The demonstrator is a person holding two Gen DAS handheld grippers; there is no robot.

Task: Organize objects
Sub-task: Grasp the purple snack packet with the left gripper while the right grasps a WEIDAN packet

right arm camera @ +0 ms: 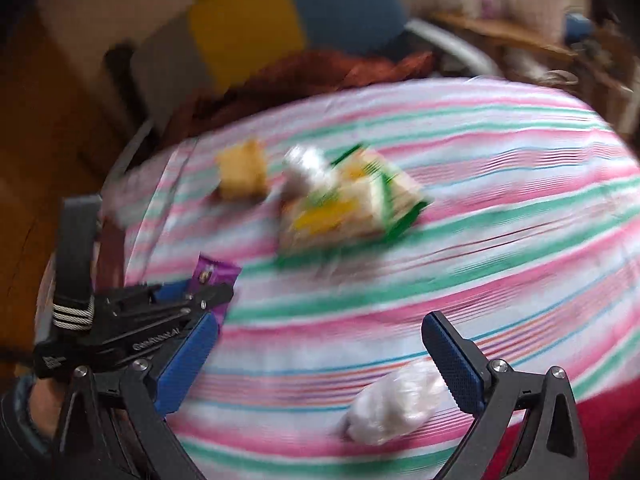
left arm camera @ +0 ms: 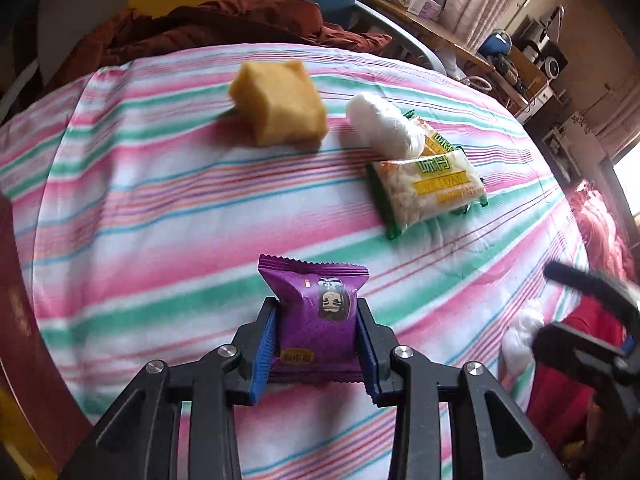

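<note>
- The left claw [left arm camera: 316, 344] is clenched on the purple snack packet [left arm camera: 316, 312]; its blue pads press both sides of the wrapper, which stands upright between them near the front edge of the desk, at or just above the striped cloth [left arm camera: 160, 216].
- The right claw [right arm camera: 320, 360] is released, its blue fingers [right arm camera: 452, 356] spread wide, with a white wrapped bundle [right arm camera: 392, 404] lying between them on the cloth at the desk's front edge, toward the right; the pads do not touch it.
- Further back, toward the far edge, a yellow sponge-like block [left arm camera: 280, 104] sits alone. Just to its right a second white wrapped roll [left arm camera: 384, 128] leans on two green-and-yellow packets [left arm camera: 428, 188], which overlap one another.
- Progress, as I judge it: that back cluster looks like a gathering spot, so some sorting seems done. The purple packet is gripped but not yet placed, and the near white bundle is not yet grasped.
- The right wrist view is blurred, so finer detail of the cluster cannot be told there.
</note>
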